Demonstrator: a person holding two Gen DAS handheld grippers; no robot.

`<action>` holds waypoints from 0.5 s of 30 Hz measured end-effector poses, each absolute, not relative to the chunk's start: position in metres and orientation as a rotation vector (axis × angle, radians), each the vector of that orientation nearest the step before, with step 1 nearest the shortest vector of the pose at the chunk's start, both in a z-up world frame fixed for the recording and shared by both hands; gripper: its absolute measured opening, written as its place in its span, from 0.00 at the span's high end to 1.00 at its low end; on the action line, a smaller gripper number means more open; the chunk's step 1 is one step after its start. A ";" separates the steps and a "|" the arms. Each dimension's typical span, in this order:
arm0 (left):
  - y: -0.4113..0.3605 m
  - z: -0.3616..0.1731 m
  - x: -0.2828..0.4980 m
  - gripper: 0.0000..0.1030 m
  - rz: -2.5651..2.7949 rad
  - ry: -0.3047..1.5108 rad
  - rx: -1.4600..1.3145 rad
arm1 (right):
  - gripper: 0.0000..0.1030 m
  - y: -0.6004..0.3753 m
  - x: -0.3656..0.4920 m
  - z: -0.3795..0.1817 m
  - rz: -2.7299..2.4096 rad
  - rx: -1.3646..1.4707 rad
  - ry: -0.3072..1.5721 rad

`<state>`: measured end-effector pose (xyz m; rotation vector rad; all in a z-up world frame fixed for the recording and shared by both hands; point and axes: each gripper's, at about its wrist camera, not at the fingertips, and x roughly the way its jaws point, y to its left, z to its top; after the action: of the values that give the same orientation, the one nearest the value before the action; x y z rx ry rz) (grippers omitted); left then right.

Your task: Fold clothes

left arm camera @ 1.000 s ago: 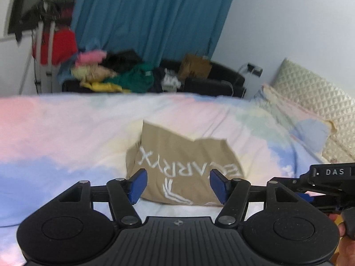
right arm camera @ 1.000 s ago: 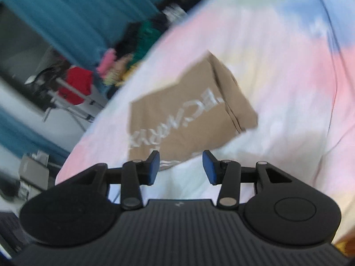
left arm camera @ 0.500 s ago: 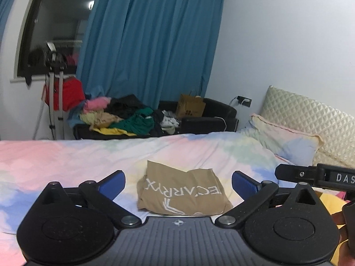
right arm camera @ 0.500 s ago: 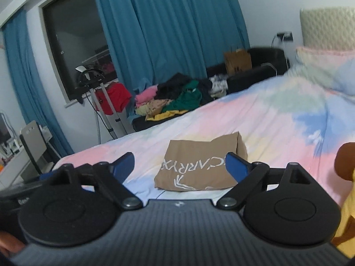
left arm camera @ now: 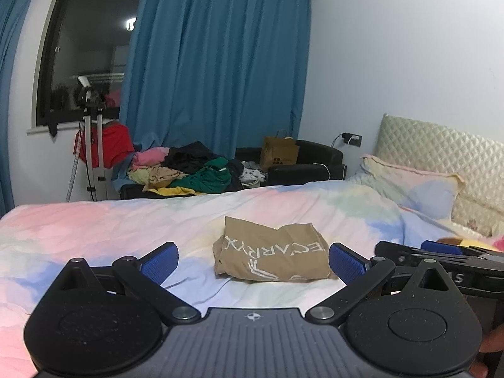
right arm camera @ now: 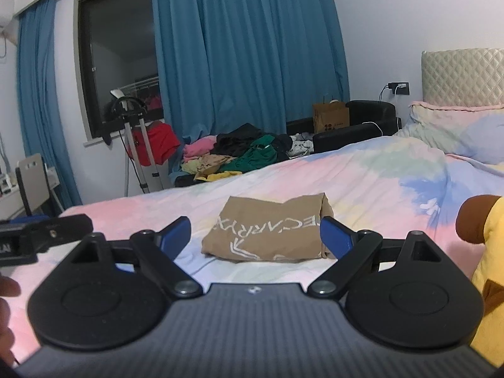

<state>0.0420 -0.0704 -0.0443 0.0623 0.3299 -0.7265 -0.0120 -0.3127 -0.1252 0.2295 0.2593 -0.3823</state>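
A tan folded shirt (left arm camera: 271, 252) with white lettering lies flat on the pastel bedspread (left arm camera: 94, 230); the right wrist view shows the same shirt (right arm camera: 271, 233) mid-bed. My left gripper (left arm camera: 253, 263) hovers short of it, jaws wide open, nothing between the blue pads. My right gripper (right arm camera: 255, 236) is likewise open and empty, held back from the shirt. Each gripper's body shows at the edge of the other's view.
A heap of unfolded clothes (left arm camera: 189, 173) lies on a dark sofa beyond the bed, with a paper bag (left arm camera: 278, 156) beside it. Pillows (left arm camera: 415, 186) and a quilted headboard are at the right. A yellow and brown garment (right arm camera: 485, 252) sits at the right edge.
Both grippers opened wide and pulled back and up from the folded shirt, which now lies free on the bed. The right gripper rolled back to level.
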 end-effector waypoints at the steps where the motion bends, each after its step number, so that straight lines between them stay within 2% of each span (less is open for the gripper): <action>1: -0.070 -0.048 0.041 0.01 -0.722 0.331 0.065 | 0.12 -0.311 -0.011 -0.130 -0.384 0.225 0.257; 15: -0.056 -0.078 0.059 0.01 -0.631 0.341 0.050 | 0.12 -0.298 -0.004 -0.162 -0.446 0.152 0.243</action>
<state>0.0595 -0.0557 -0.0782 0.0501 0.3407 -0.6311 -0.0035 -0.2984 -0.1623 0.1519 0.2435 -0.4464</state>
